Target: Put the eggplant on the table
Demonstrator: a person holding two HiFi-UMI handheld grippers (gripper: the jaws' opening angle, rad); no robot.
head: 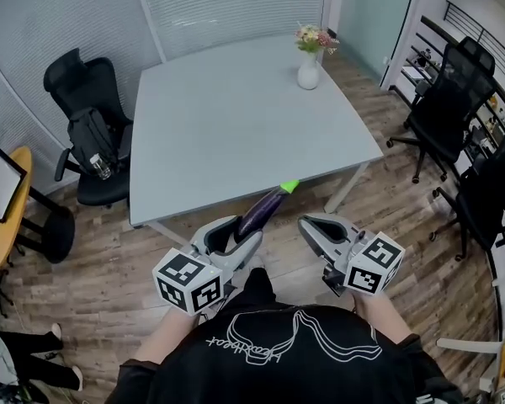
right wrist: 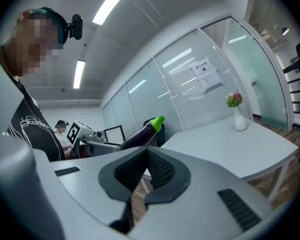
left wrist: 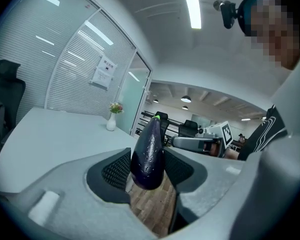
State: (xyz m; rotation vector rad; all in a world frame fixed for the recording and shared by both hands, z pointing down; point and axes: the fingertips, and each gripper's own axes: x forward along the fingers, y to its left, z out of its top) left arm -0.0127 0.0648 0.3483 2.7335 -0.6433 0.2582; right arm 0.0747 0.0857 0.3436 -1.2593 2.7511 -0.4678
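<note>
A dark purple eggplant (head: pixel 261 212) with a bright green stem sticks out forward from my left gripper (head: pixel 238 232), whose jaws are shut on its thick end. It hangs in the air just before the near edge of the grey table (head: pixel 236 116). In the left gripper view the eggplant (left wrist: pixel 149 154) fills the gap between the black ribbed pads (left wrist: pixel 116 170). My right gripper (head: pixel 314 224) is level beside it on the right, shut with nothing in it. In the right gripper view its pads (right wrist: pixel 162 170) meet, and the eggplant (right wrist: pixel 140 134) shows to the left.
A white vase with flowers (head: pixel 309 67) stands at the table's far right corner. A black office chair with a backpack (head: pixel 93 137) stands left of the table, and more black chairs (head: pixel 446 116) stand at the right. Wooden floor lies below the grippers.
</note>
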